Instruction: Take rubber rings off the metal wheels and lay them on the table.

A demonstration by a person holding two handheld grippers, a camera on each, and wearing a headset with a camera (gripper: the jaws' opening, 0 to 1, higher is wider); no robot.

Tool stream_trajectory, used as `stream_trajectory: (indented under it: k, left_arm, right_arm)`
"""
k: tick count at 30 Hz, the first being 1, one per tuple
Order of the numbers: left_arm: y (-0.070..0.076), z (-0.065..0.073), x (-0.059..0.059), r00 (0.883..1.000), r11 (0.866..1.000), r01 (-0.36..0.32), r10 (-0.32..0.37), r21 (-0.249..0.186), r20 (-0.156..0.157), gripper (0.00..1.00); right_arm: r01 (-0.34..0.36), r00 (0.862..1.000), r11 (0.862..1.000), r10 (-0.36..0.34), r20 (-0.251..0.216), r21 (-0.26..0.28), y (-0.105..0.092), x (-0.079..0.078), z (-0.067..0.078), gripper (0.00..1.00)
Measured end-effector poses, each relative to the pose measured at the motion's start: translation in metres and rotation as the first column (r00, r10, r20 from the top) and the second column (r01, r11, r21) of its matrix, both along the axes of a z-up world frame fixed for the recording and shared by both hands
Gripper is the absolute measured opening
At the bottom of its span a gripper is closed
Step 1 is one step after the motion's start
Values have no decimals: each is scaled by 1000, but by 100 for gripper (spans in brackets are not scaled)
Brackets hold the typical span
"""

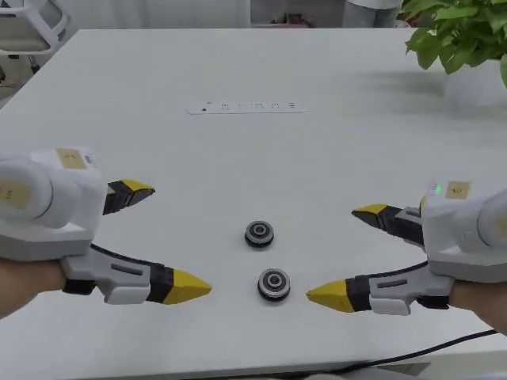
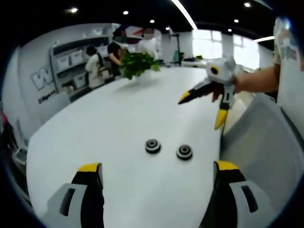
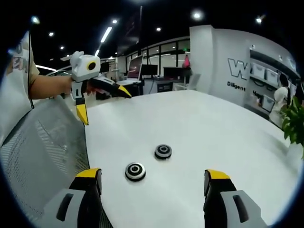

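Two small metal wheels with black rubber rings lie flat on the white table [image 1: 238,158], one farther [image 1: 259,233] and one nearer [image 1: 274,284] to me. My left gripper [image 1: 170,237] is open, to the left of them, holding nothing. My right gripper [image 1: 341,253] is open on their right, also holding nothing. In the left gripper view the wheels [image 2: 153,146] [image 2: 184,152] lie ahead of the open left gripper [image 2: 157,167], with the right gripper [image 2: 201,113] beyond. The right gripper view has both wheels [image 3: 163,151] [image 3: 135,171] just past the open right gripper [image 3: 153,174], and the left gripper [image 3: 104,106] opposite.
A white power strip [image 1: 247,107] lies farther back on the table. A potted plant [image 1: 463,39] stands at the far right corner. A dark cable [image 1: 428,352] runs along the near edge at right. A mesh chair [image 3: 42,156] is at my side of the table.
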State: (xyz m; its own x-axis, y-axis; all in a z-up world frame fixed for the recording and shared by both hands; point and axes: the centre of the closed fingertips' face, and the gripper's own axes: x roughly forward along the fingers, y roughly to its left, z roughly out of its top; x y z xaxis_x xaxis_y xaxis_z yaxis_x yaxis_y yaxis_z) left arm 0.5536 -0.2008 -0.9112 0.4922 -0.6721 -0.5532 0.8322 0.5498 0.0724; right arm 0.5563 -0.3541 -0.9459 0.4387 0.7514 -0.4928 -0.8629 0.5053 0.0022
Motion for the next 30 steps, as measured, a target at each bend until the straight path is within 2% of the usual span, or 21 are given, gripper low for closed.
stream_trajectory:
  k: [18, 30]
  left_arm:
    - [-14, -18, -3, 998, 998, 62, -62, 13, -33, 95]
    - [-25, -28, -3, 992, 992, 119, -118, 33, -49, 92]
  right_arm:
    - [-35, 999, 999, 34, -13, -20, 5, -4, -18, 84]
    - [-64, 998, 998, 64, -9, -17, 12, -2, -20, 80]
